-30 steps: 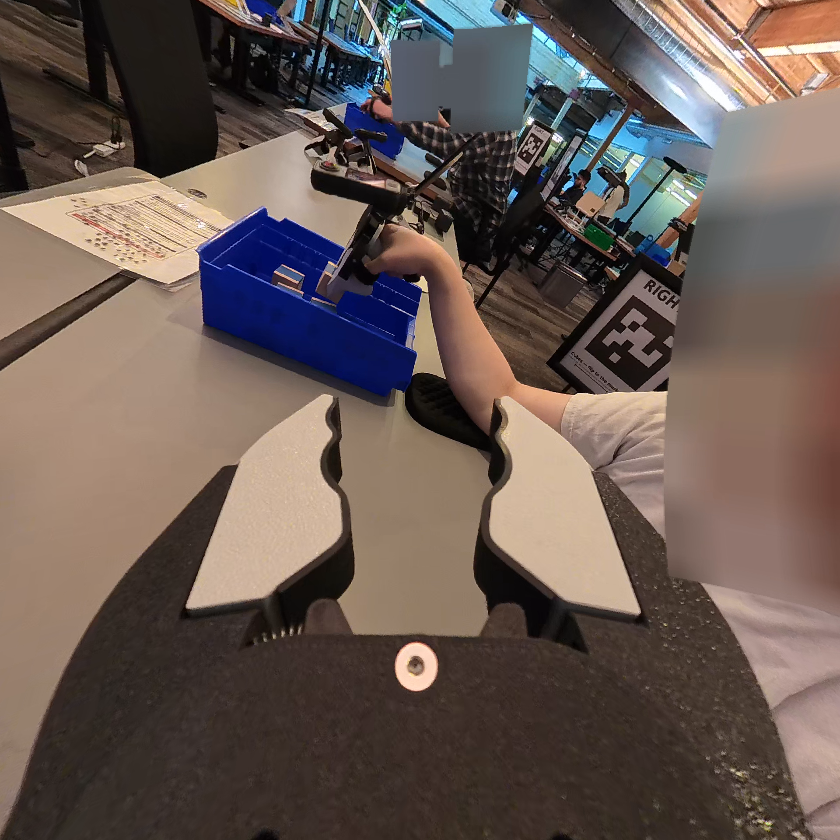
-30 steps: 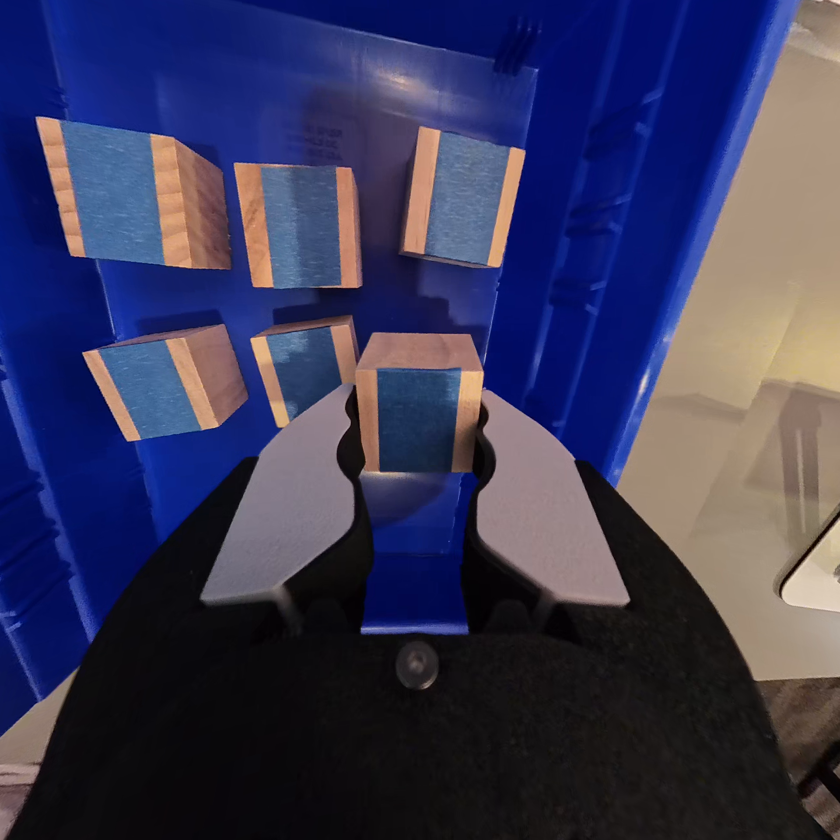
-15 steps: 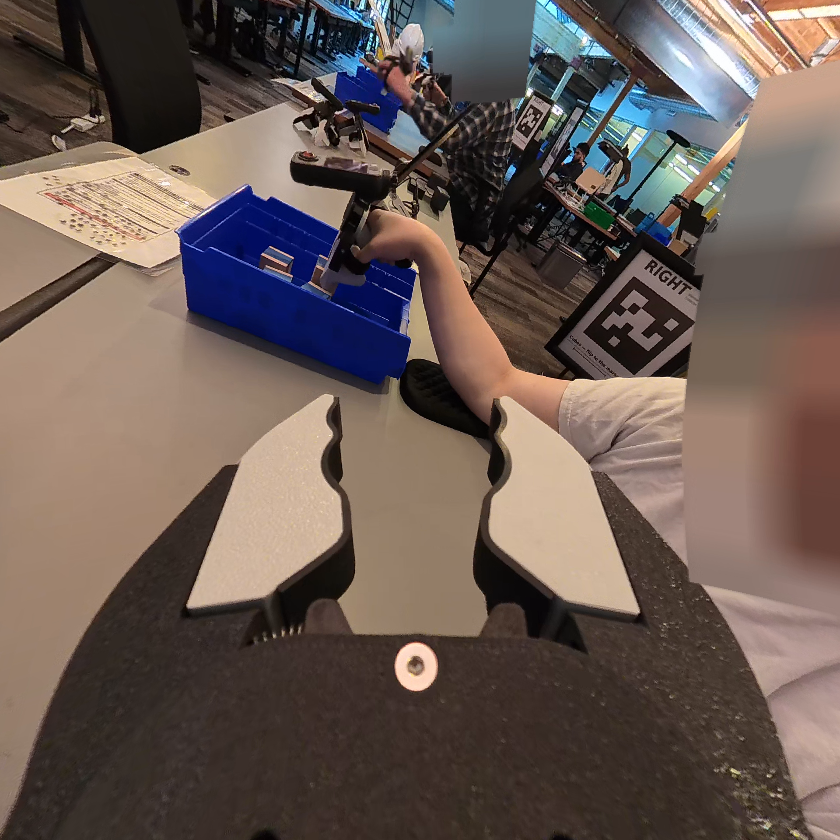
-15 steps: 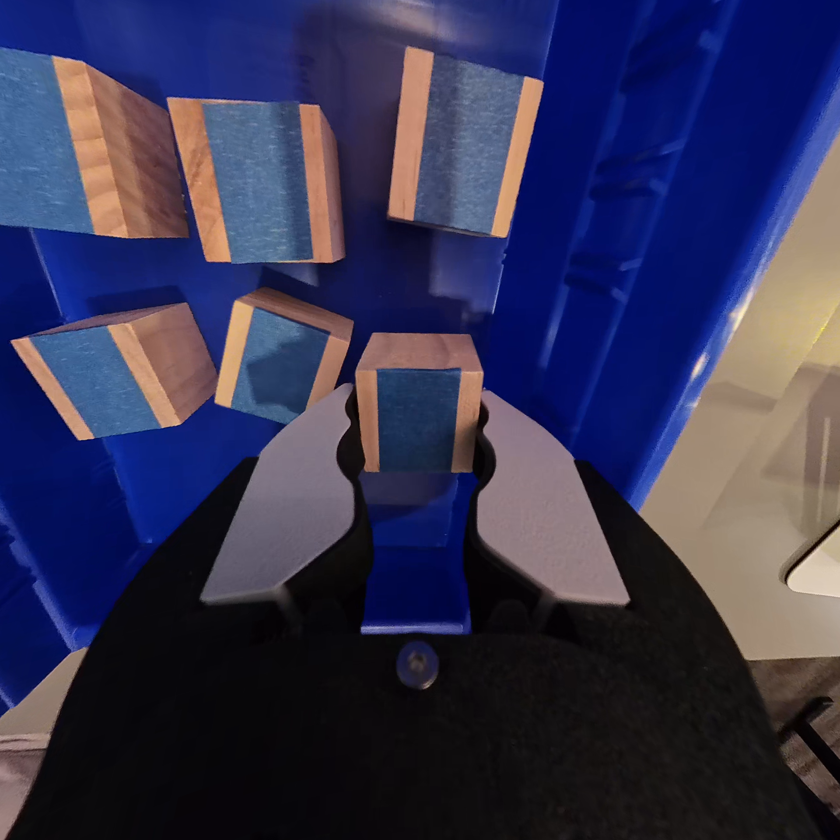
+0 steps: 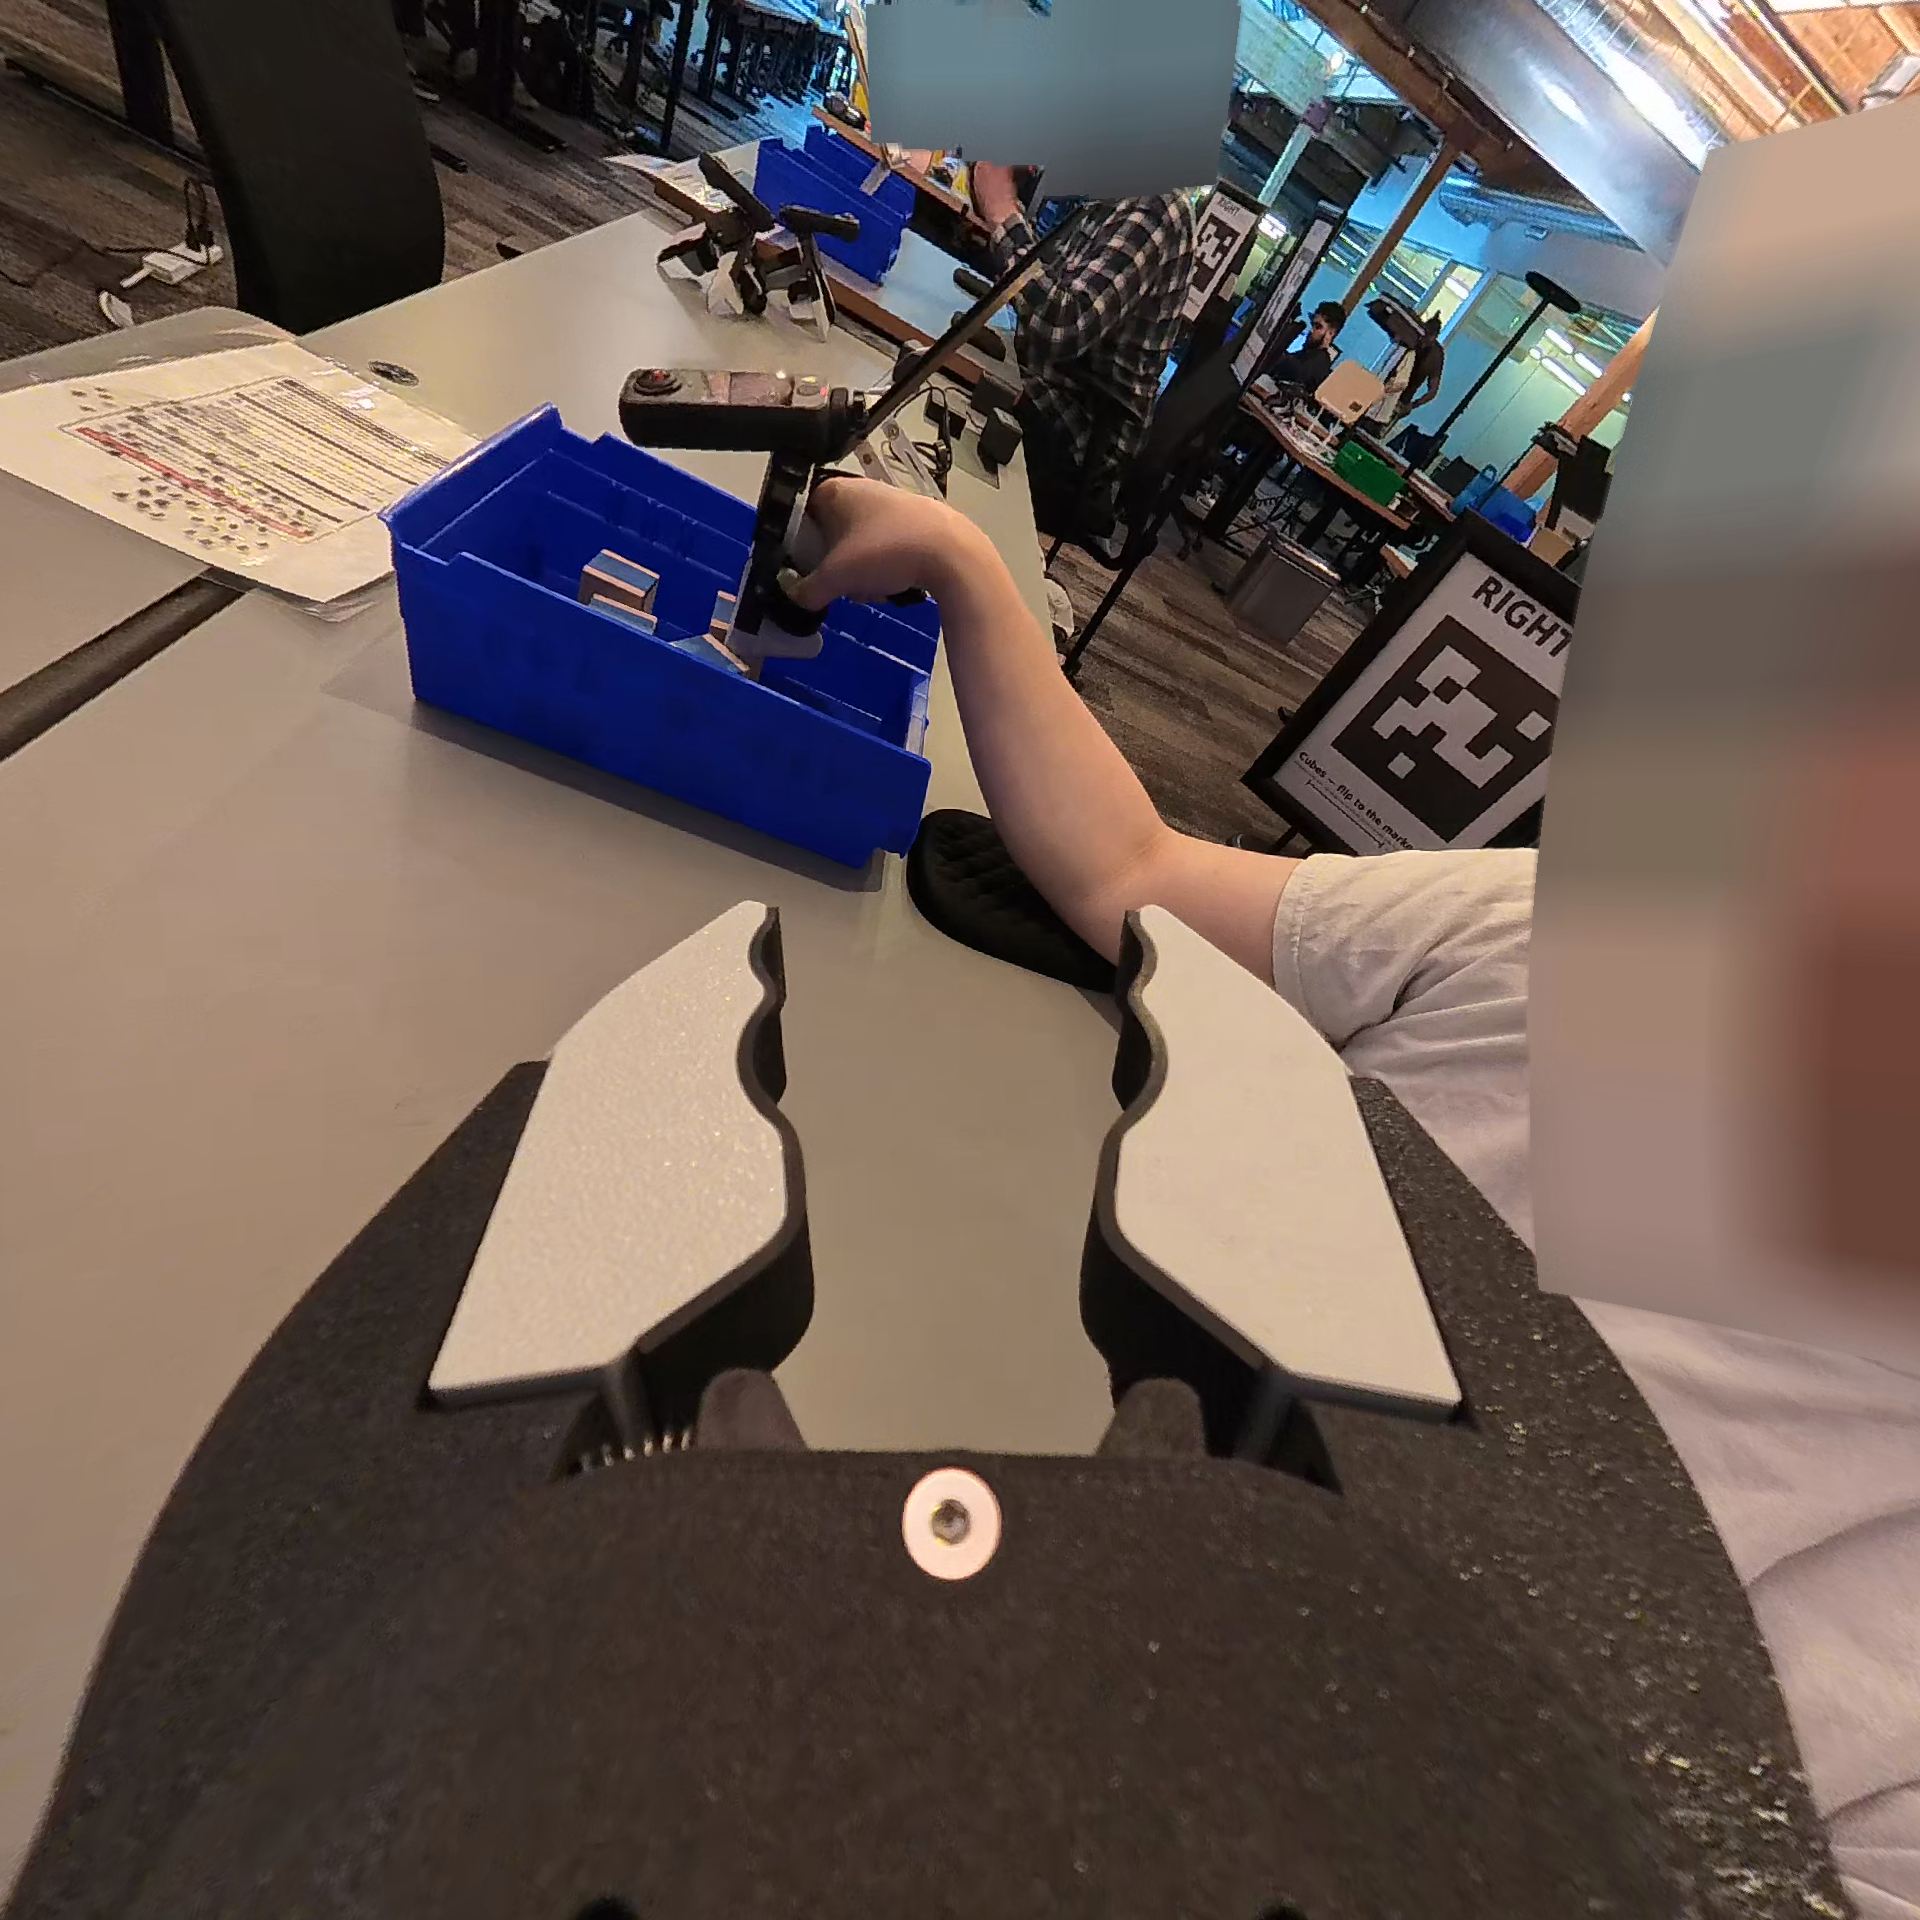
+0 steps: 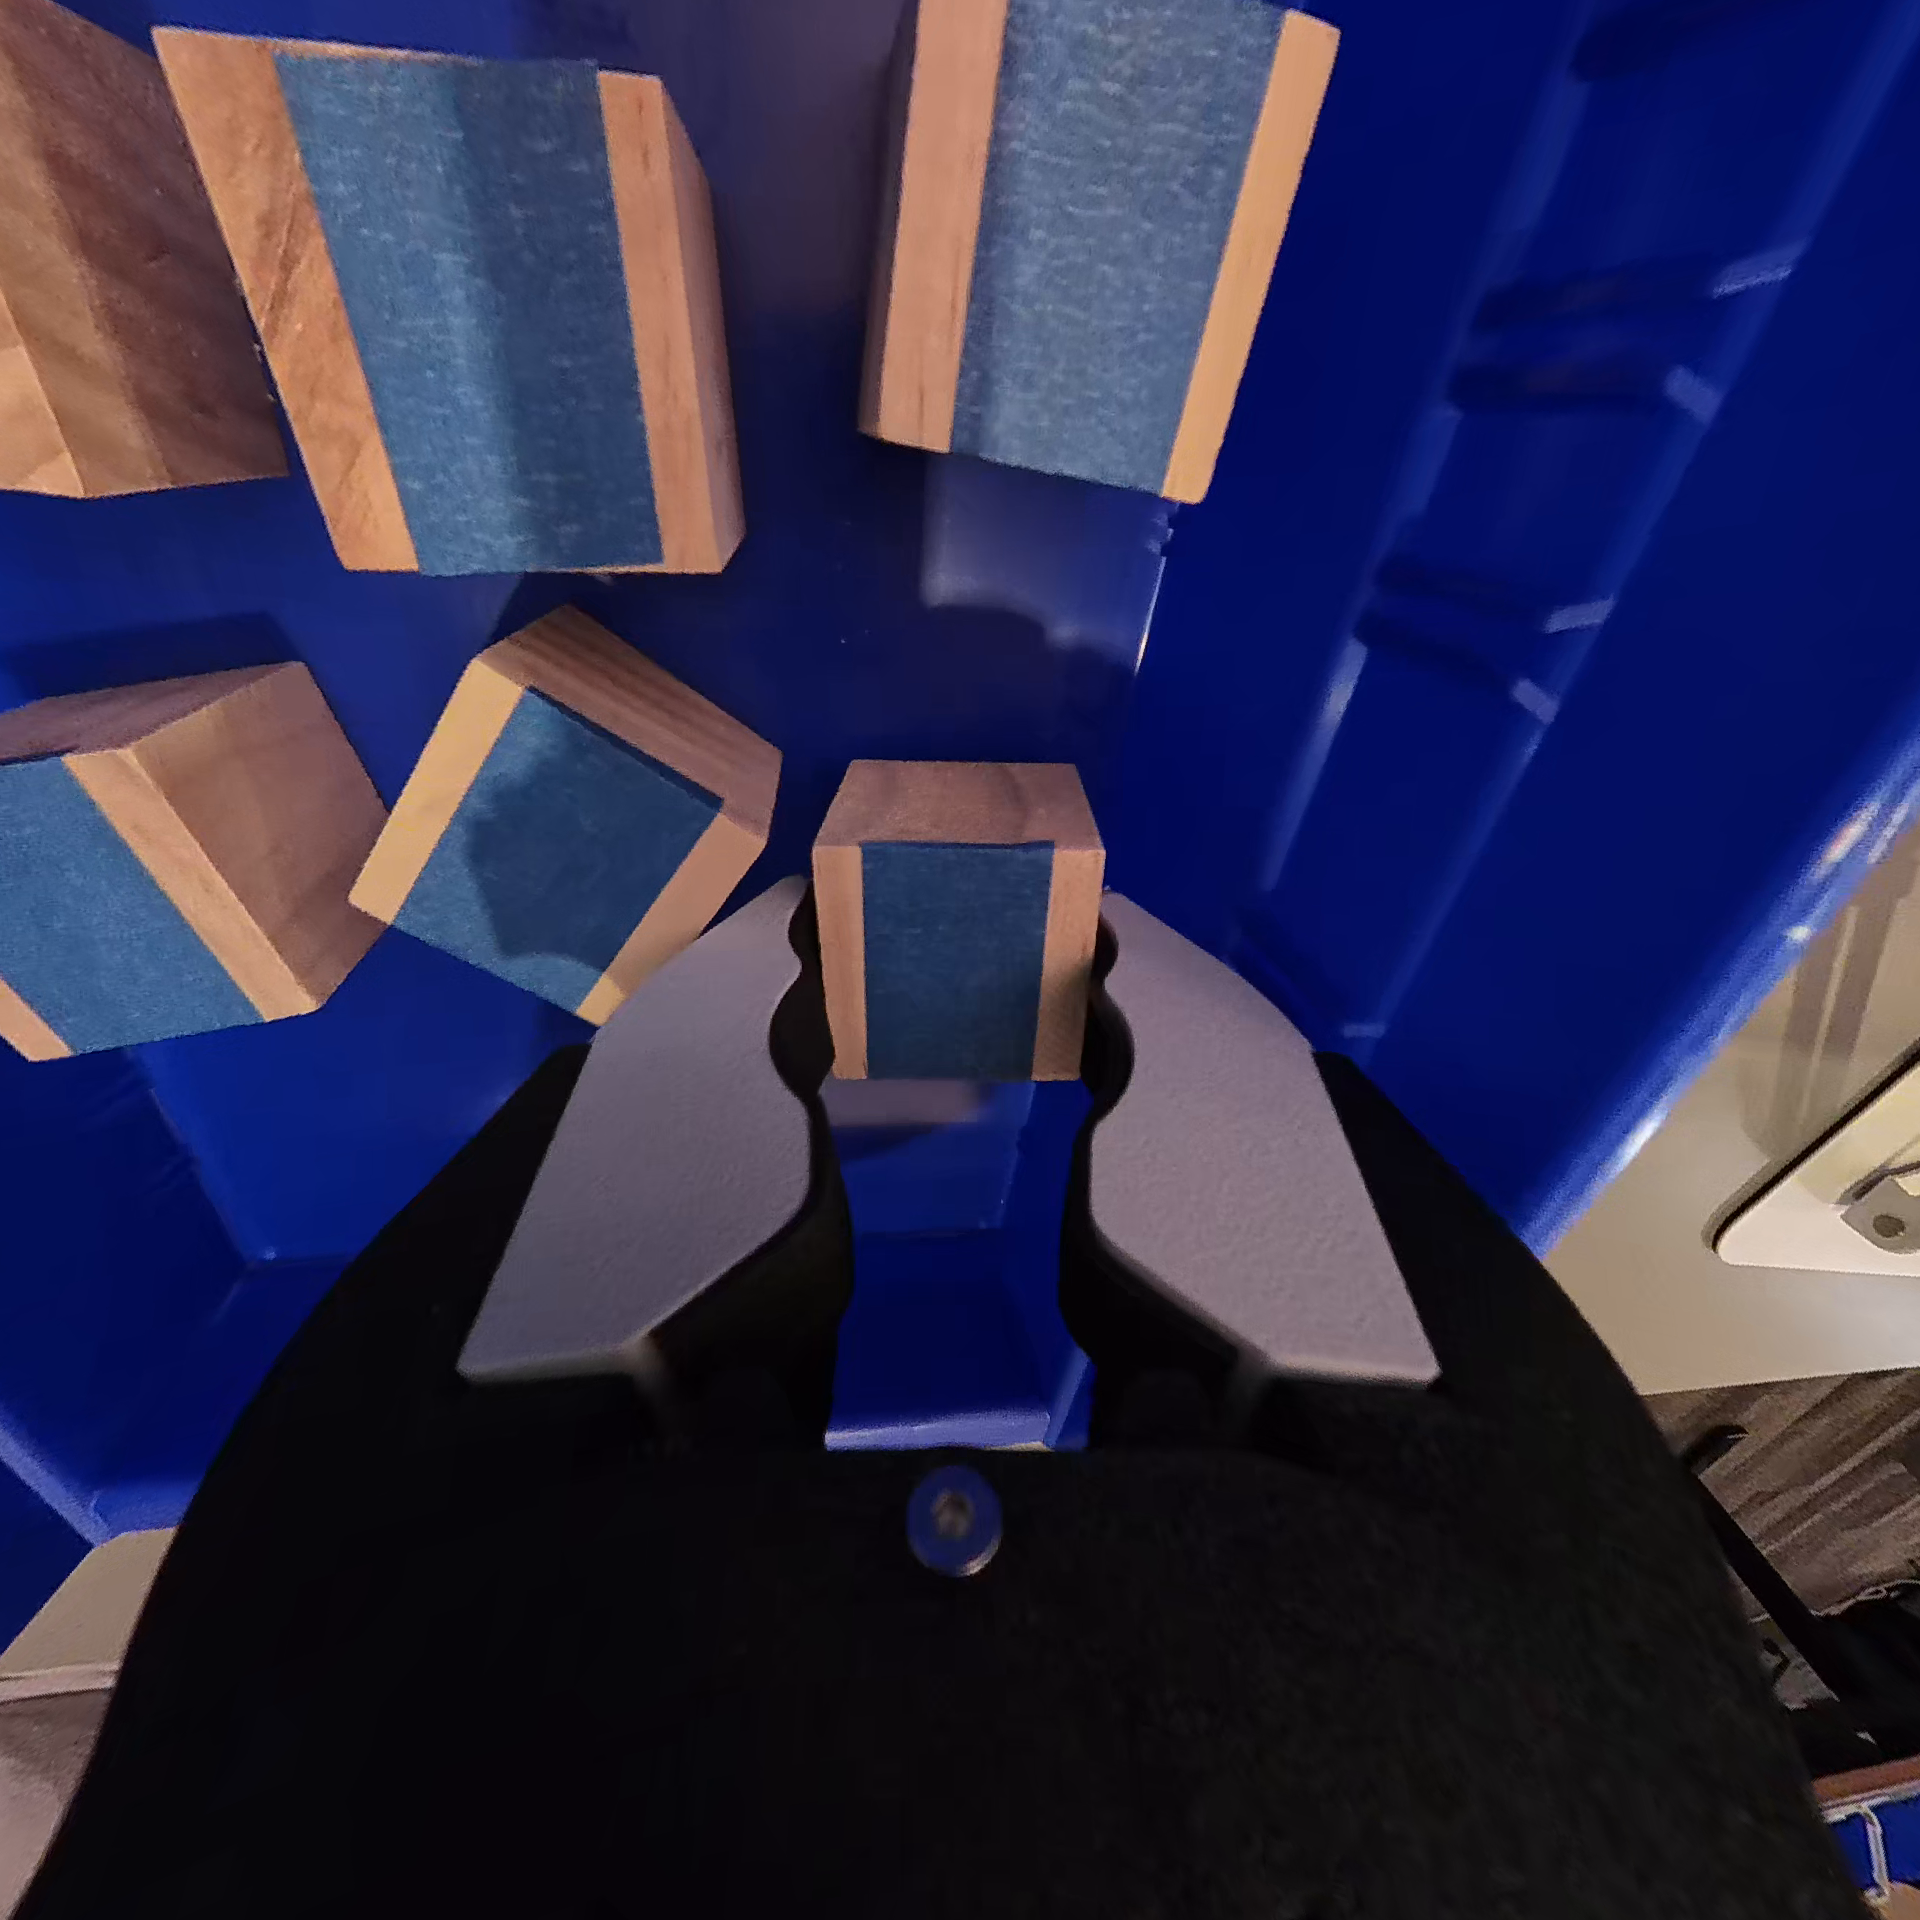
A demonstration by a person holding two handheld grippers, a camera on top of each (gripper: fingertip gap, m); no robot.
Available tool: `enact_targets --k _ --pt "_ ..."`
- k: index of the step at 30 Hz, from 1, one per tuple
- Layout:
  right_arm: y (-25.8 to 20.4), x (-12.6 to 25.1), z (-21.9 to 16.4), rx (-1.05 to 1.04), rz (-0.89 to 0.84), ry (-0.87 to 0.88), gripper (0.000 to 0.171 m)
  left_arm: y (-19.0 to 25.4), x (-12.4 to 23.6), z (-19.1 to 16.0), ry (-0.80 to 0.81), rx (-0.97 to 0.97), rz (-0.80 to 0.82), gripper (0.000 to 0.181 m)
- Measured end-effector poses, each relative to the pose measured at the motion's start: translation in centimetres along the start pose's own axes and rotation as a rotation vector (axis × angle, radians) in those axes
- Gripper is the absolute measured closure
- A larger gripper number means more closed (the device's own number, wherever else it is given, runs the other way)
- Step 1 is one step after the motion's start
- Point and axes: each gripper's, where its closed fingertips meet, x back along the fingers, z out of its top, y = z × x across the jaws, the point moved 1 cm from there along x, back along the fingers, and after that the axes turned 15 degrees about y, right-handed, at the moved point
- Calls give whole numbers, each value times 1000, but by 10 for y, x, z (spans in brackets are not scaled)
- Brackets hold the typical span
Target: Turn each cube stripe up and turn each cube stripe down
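Gripping a wooden cube in my right gripper, fingers pinched on its bare sides, blue stripe facing the camera, inside the blue bin near its right wall. Five more cubes lie on the bin floor, four showing stripes: one, one, one, one; the fifth shows only wood. My left gripper hangs spread wide and empty over the grey table, well apart from the bin. Printed sheet lies left of the bin; a coded marker sign with lettering stands beyond my right arm.
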Motion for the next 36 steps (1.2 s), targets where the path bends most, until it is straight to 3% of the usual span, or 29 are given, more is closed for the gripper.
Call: enact_targets --k 14,21,23,27,36 --pt "1 1 0 17 -2 -2 126 1 0 -1 -6 2 0 121" --pt "-2 34 8 19 3 105 125 2 3 1 1 2 2 121" --pt "-19 43 17 118 79 175 124 2 3 2 1 4 2 121" --pt "-43 45 23 535 154 295 118 3 3 2 1 4 -1 121" --pt "-48 39 30 623 264 431 123 3 1 -1 -12 12 -7 122"
